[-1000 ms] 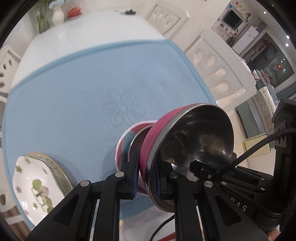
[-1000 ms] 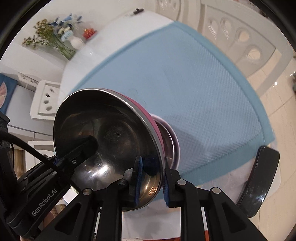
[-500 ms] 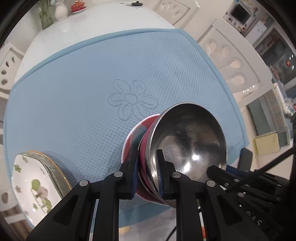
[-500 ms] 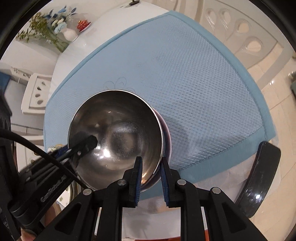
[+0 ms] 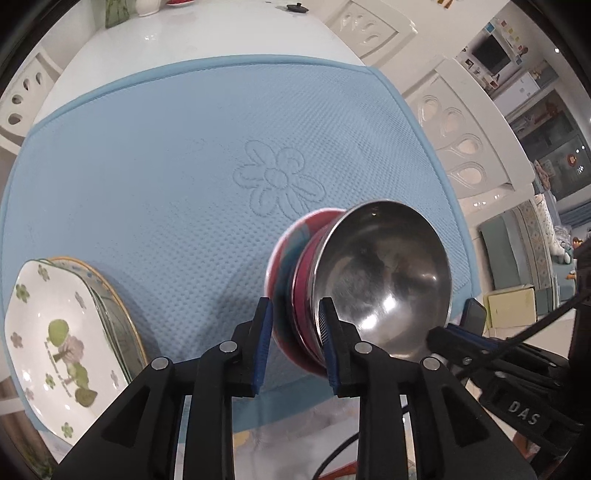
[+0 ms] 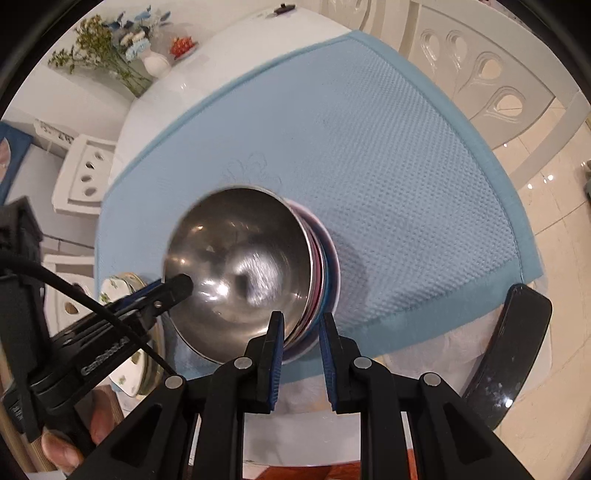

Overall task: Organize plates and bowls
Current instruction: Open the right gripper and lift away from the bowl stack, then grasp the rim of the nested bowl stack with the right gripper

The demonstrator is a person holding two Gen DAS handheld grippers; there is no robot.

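Nearest each camera, the left tool (image 5: 295, 345) and the right tool (image 6: 301, 360) both stand with their blue-padded fingers parted, each straddling one side of the stack's rims with a gap visible between pads and metal; neither looks clamped. Between them sits the stack of nested steel bowls with pink outer walls (image 5: 369, 280), the shiny top bowl seated in the ones beneath and the whole stack resting on the near edge of the pale blue textured mat (image 5: 166, 166). Judging by the loosened fingers on opposite rims, the top bowl seems to have been guided in from both sides to keep it level, and the release looks under way. To the left, on the mat's corner, lies a stack of white angular plates with green floral print and gilt edges (image 5: 55, 332), so plates and bowls appear already grouped by kind. A dark curved chair back (image 6: 509, 350) stands by the near right edge. Further off, the mat's embossed flower (image 5: 279, 181) marks its middle, the glossy white bench (image 5: 221, 33) runs on beyond, carrying a white vase of flowers (image 6: 147, 55), with white carved chairs (image 6: 480, 74) around it.
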